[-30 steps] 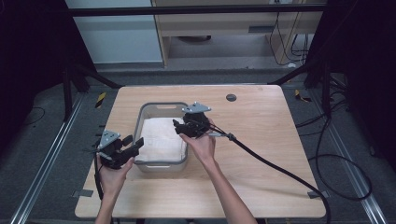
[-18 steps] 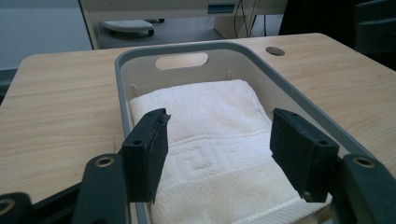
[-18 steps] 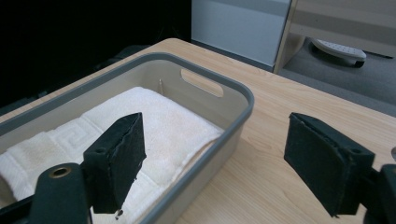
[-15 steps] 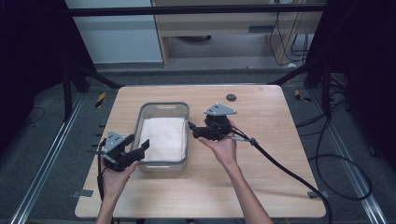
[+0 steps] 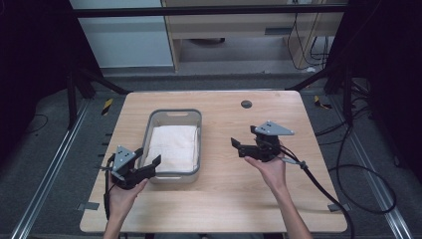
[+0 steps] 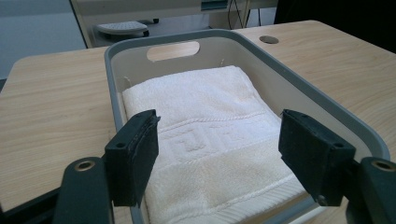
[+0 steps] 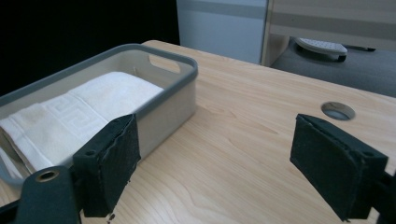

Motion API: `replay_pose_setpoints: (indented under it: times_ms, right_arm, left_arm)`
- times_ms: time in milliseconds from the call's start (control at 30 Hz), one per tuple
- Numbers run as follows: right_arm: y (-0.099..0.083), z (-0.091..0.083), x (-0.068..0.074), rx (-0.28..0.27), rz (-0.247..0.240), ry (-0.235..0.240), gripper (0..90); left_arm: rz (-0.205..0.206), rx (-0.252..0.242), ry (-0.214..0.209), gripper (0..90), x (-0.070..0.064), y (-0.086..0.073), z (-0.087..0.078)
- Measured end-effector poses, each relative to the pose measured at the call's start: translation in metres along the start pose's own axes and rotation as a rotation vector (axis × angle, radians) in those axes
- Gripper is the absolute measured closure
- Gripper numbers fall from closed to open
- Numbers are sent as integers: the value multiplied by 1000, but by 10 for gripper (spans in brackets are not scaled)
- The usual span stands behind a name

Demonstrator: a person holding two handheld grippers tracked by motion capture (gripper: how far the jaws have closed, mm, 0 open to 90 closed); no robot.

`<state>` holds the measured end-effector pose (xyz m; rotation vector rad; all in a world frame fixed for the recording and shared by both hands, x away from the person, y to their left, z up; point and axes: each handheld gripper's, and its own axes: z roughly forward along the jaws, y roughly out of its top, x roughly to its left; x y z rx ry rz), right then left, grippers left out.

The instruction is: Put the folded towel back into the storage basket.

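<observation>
Both tongs spread wide, nothing pinched, towel sitting in the tub.

We've got the left tongs (image 5: pixel 149 167) nearest us, low at the tub's near left corner, jaws apart and empty, and through its own camera we look straight between them onto the folded white towel (image 6: pixel 210 135). Over on the right, the right tongs (image 5: pixel 240 145) hover above bare table (image 5: pixel 234 199), well apart from the tub, jaws gaping and holding nothing. We see the towel lying flat inside the grey tub (image 5: pixel 175 113), a handle slot cut in its far wall. Beyond that, a round hole (image 5: pixel 246 104) sits near the table's far edge.
</observation>
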<state>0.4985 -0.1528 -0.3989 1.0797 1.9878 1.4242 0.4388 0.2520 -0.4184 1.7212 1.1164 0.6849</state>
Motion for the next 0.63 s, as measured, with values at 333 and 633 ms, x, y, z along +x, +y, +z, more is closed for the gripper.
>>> replay_pose_setpoints:
  times_ms: [333,633]
  right_arm:
    - [-36,-35,-34,13,25,-37,151]
    - [-67,-54,-54,48,24,-74,131]
  left_arm:
    - [26,-4,3,287,-1,-7,-10]
    - [37,2,21,296,2,-21,-27]
